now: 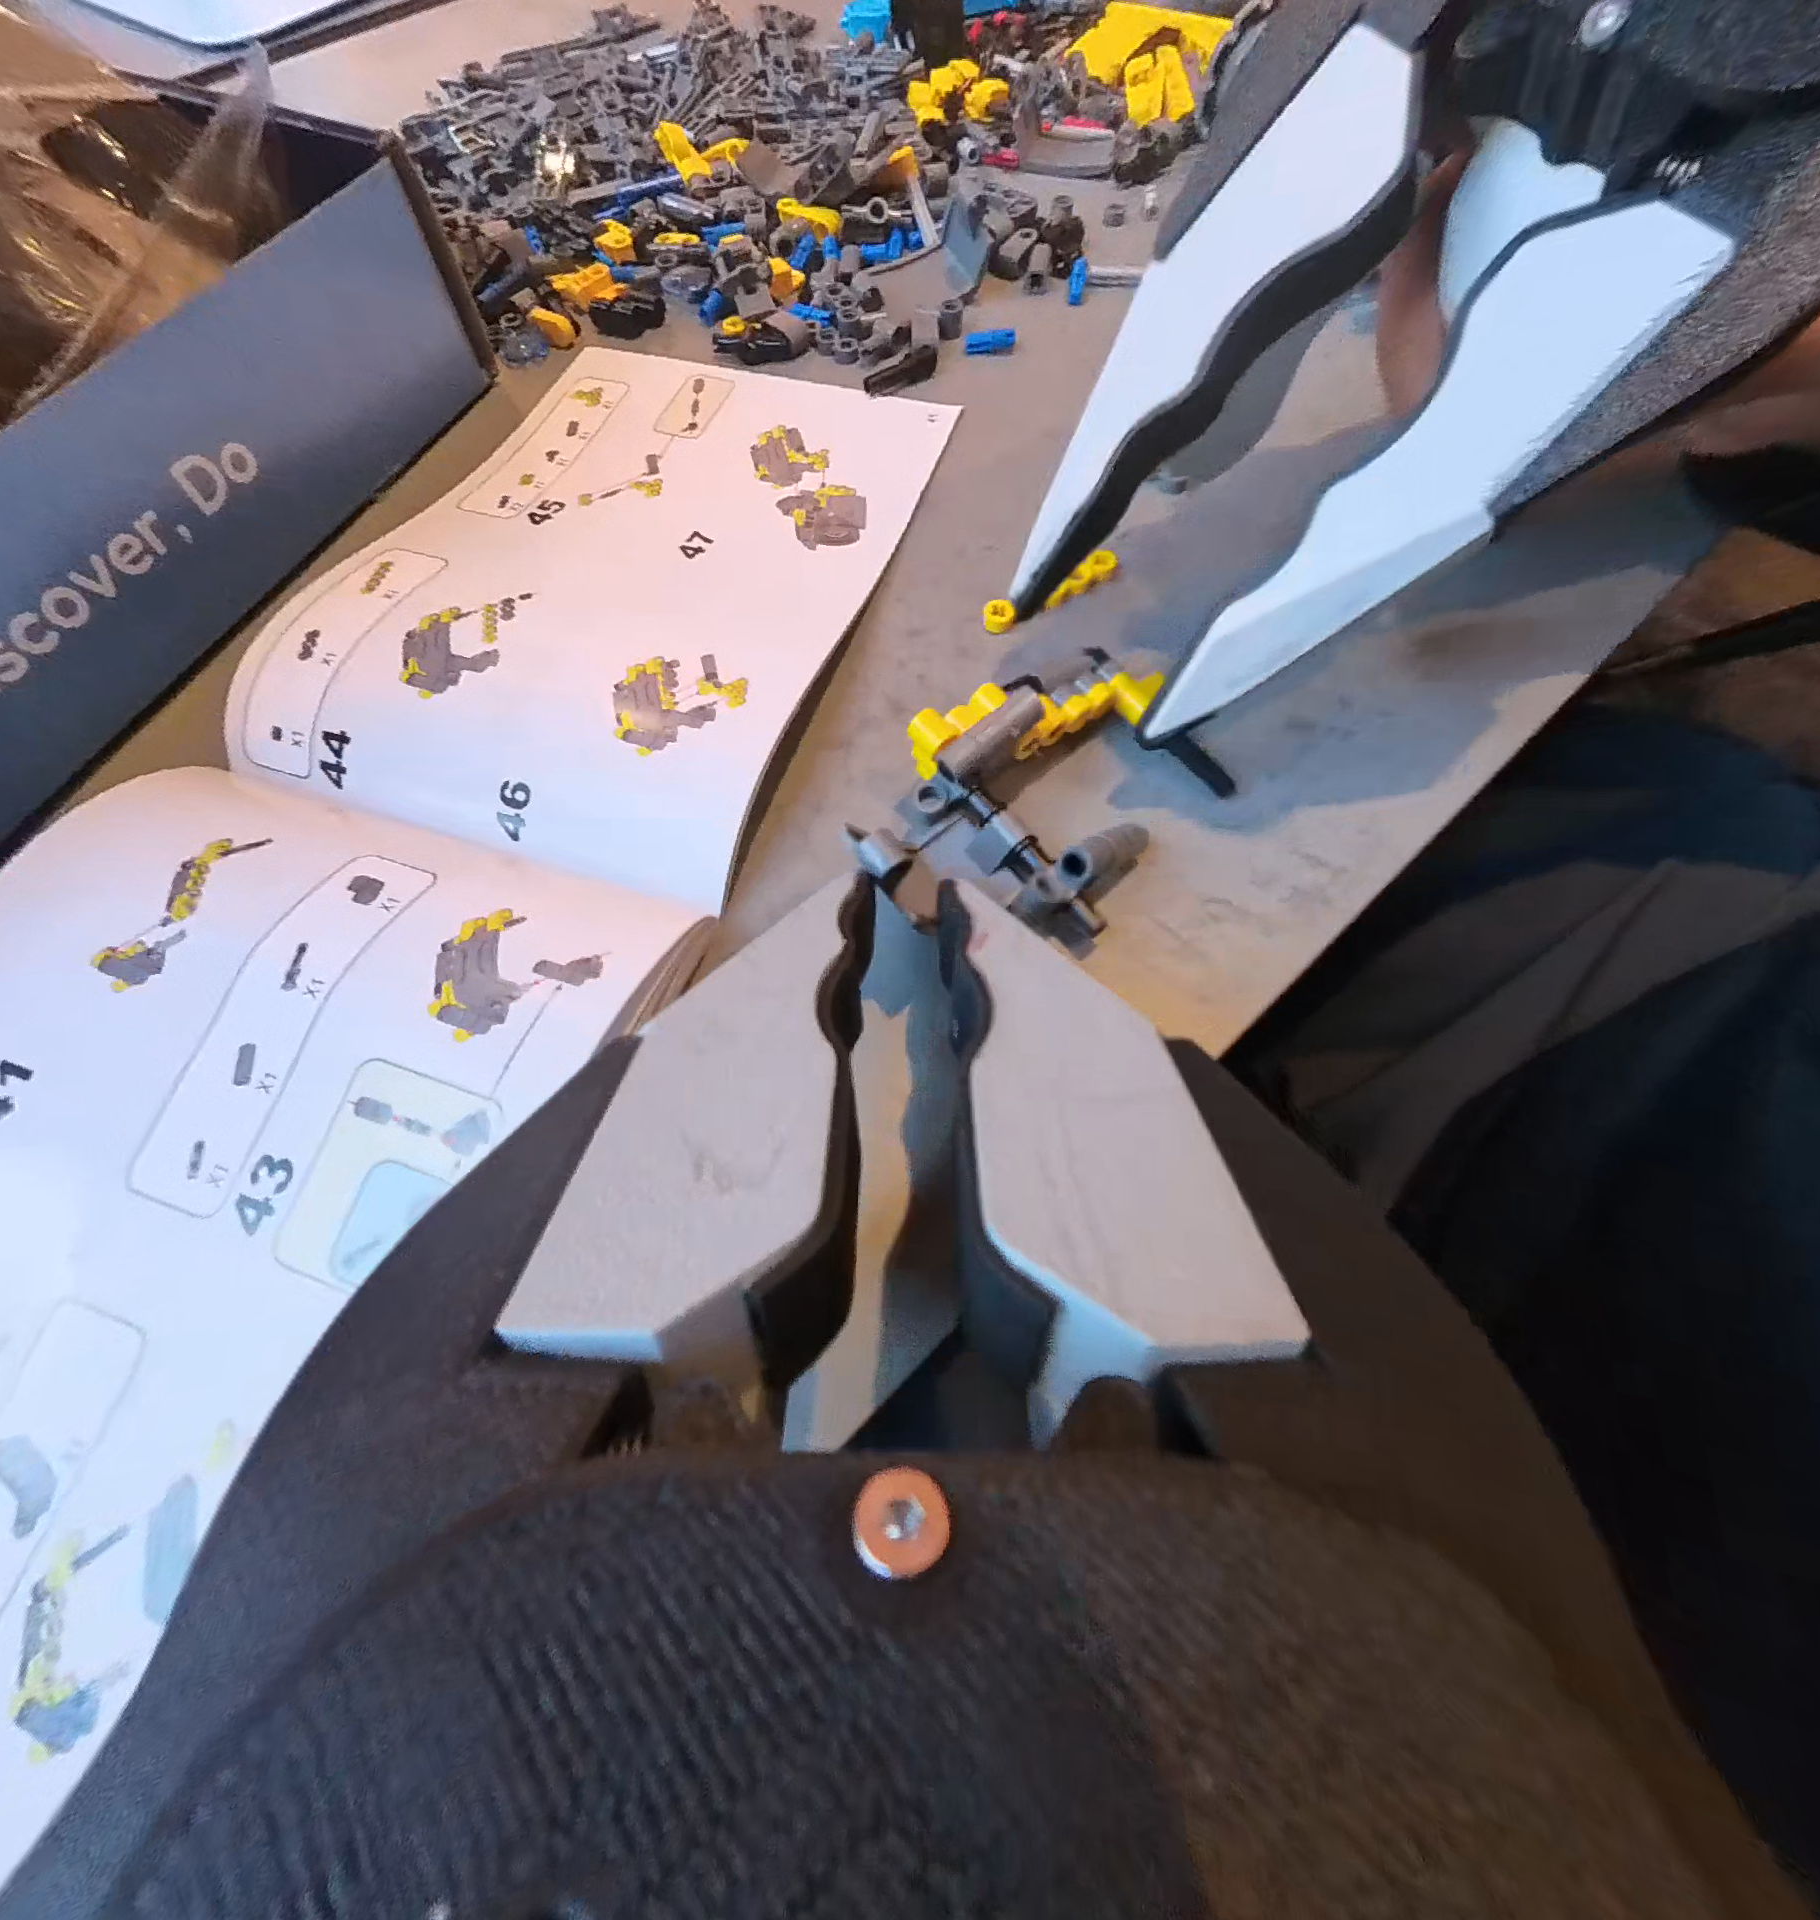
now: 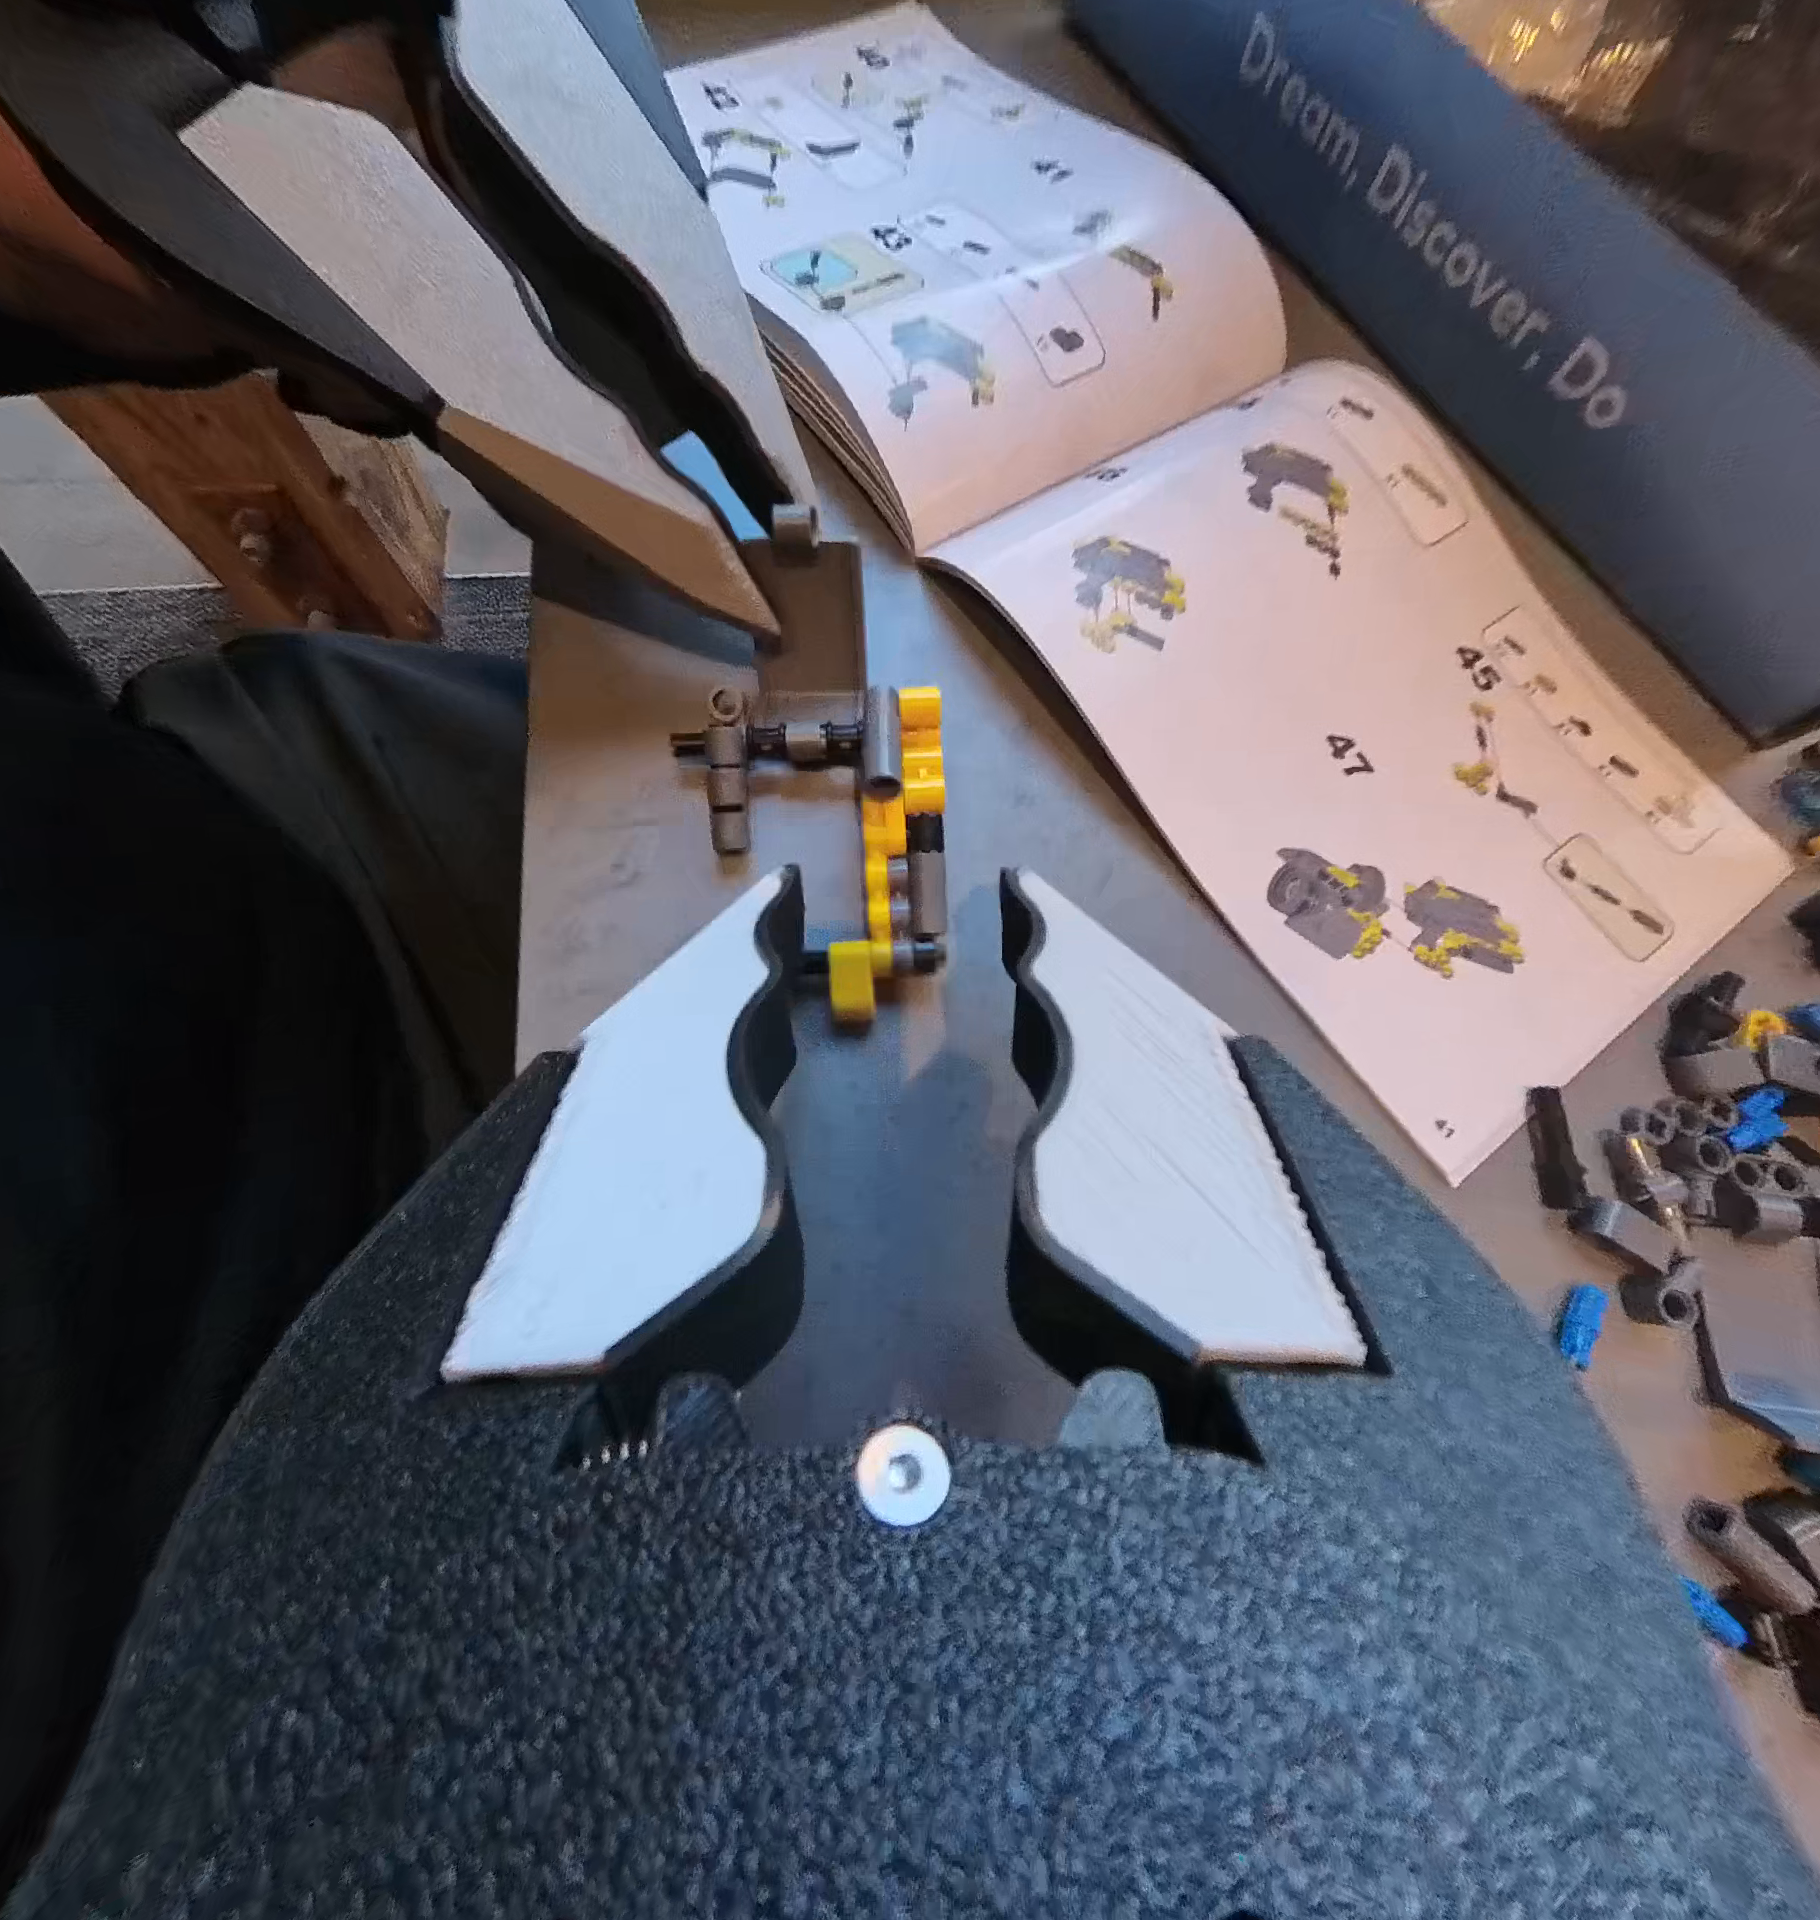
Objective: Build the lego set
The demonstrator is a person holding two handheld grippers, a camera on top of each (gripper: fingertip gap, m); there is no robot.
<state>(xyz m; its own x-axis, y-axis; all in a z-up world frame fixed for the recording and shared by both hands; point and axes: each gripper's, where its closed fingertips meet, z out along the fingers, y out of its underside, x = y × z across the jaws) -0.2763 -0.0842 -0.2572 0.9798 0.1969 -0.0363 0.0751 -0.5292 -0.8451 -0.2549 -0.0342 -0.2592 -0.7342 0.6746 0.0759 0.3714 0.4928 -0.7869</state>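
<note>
Your left tool [image 1: 906,894] clenches the grey panel [image 2: 818,613] of the yellow-grey assembly [image 2: 901,821] | your right tool [image 2: 901,883] is released, straddling its yellow end | instruction booklet [image 2: 1301,665] beside on counter [image 2: 615,852]

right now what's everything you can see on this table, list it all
grey and yellow brick assembly: one, near the table's front edge, between the two grippers
small yellow pieces: a few, loose, beside the right gripper's fingertips
loose brick pile: many, grey, black, blue, yellow, far side of the table
instruction booklet: one, white, open, lying next to the assembly
box: one, dark blue-grey with pale lettering, beyond the booklet
table: one, grey
left gripper: one, black with grey fingers, shut on the assembly's grey end
right gripper: one, black with pale fingers, open around the assembly's yellow end
</note>
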